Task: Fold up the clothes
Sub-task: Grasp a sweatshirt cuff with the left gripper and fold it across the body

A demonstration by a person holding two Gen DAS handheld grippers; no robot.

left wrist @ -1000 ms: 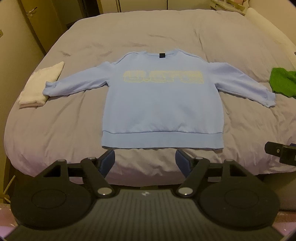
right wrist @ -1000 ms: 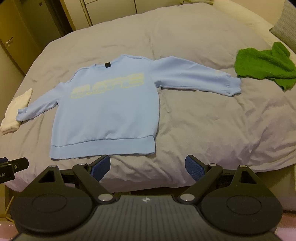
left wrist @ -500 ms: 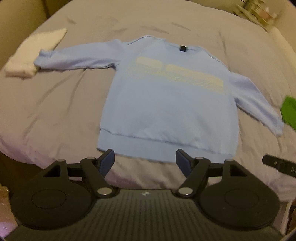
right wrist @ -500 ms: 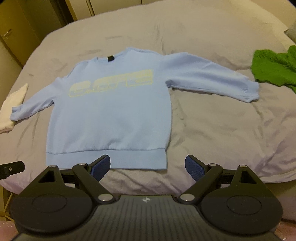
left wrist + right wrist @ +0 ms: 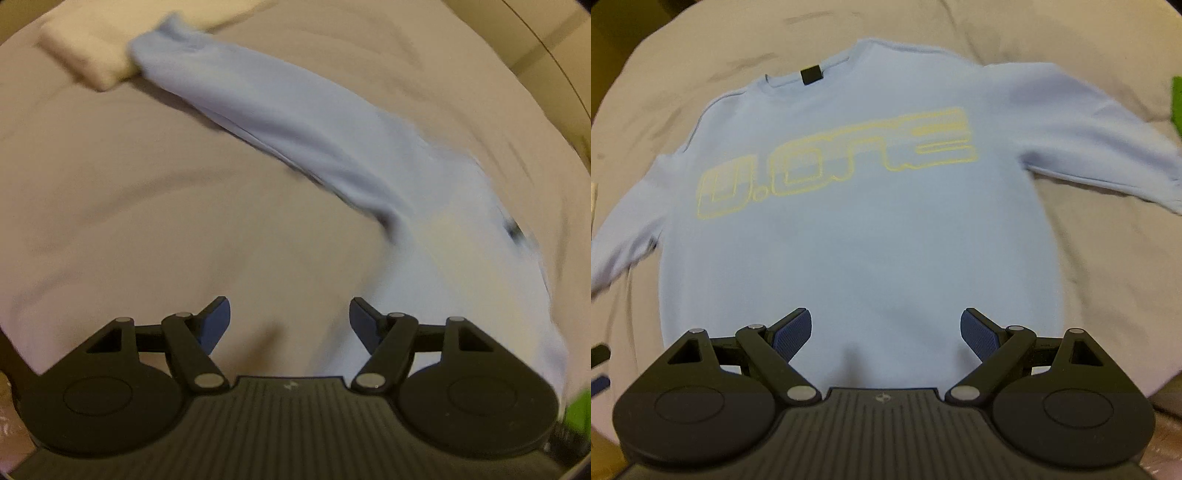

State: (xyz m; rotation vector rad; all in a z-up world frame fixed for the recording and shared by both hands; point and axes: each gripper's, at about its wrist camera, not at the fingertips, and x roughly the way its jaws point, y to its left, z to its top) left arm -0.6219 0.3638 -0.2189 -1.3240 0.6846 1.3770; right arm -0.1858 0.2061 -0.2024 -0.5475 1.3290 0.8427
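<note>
Grey bedding covers the bed (image 5: pixel 1108 280) from edge to edge, and on it lies the light blue sweatshirt (image 5: pixel 857 229) we mean to fold, spread flat and face up, its neck toward the far edge and its hem toward the near one.

Toward the bed's left edge a folded cream cloth (image 5: pixel 92 48) touches the cuff of the left sleeve (image 5: pixel 266 114), which runs straight out across the cover. Our left claw (image 5: pixel 290 323) hangs over bare bedding just beside the armpit, jaws apart and nothing between them. Further right, our right claw (image 5: pixel 886 334) points down over the lower middle of the sweatshirt's body, jaws spread wide and likewise empty. At the right edge a scrap of green cloth (image 5: pixel 1176 103) lies just beyond the right sleeve (image 5: pixel 1100 144).

We judge the fold not yet begun: this is the approach to a first grip. Next we need each claw to settle on a chosen edge, probably a sleeve or shoulder on the left, and pinch only the sweatshirt, not the cover beneath it.
</note>
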